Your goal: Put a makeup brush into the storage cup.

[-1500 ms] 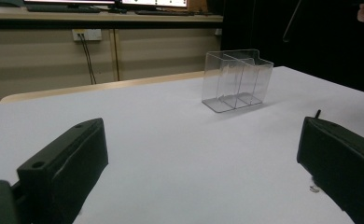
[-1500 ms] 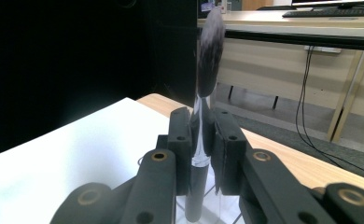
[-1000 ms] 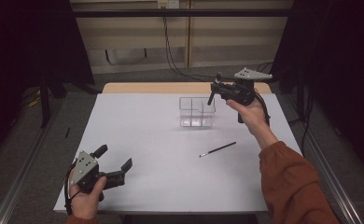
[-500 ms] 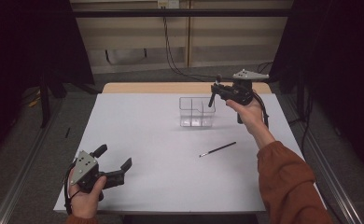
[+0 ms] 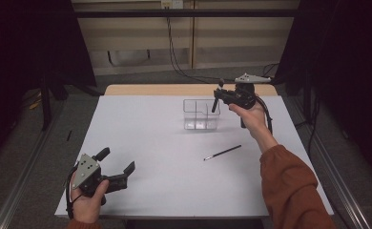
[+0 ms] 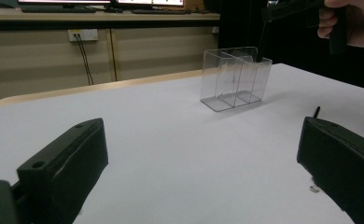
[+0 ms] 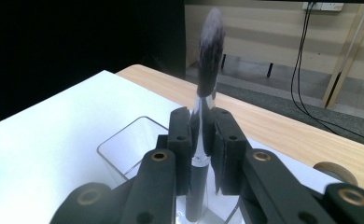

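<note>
We see the right claw (image 7: 201,140) clamped on a makeup brush (image 7: 207,88), bristles up, its handle lowered into the clear organizer (image 5: 201,114) on the bench (image 5: 165,157). The left claw (image 5: 115,164) rests wide apart near the front edge, holding nothing. A thin brush (image 5: 222,152) lies nearby.

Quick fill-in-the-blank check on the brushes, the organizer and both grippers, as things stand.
1. The right gripper is shut on a makeup brush with its bristles pointing ____.
2. It holds the brush above the clear ____.
3. The thin brush lies on the ____ table.
4. The left gripper has its jaws ____.

Missing words: up; organizer; white; open
</note>
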{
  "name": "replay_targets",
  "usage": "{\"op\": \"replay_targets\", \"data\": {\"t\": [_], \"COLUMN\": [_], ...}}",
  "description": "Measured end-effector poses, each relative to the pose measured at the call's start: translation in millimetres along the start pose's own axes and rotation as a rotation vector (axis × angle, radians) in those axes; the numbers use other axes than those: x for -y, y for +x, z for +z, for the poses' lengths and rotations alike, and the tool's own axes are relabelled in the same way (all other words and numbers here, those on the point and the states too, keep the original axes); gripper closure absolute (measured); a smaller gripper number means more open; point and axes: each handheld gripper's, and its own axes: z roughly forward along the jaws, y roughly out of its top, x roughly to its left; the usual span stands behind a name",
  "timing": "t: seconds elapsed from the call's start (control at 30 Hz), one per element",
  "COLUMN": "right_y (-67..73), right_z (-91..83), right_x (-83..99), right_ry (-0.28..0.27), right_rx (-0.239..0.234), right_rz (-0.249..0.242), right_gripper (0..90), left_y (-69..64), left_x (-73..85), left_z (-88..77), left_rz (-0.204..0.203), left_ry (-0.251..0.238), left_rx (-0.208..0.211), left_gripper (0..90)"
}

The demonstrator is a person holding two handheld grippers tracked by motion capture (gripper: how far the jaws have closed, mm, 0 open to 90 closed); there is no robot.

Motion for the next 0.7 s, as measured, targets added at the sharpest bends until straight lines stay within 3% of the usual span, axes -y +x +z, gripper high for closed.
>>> {"op": "replay_targets", "data": {"t": [0.7], "right_y": [-1.8], "right_z": [6.1], "right_x": [15.1], "right_ry": [0.033], "right_rx": [-0.007], "right_rz": [0.019], "right_gripper": [79.8], "left_y": [-0.7], "left_x": [-0.3], "left_z": [-0.3], "left_rz": [0.013], "left_ry": [-0.005], "left_rx": [0.001], "left_gripper": [1.7]}}
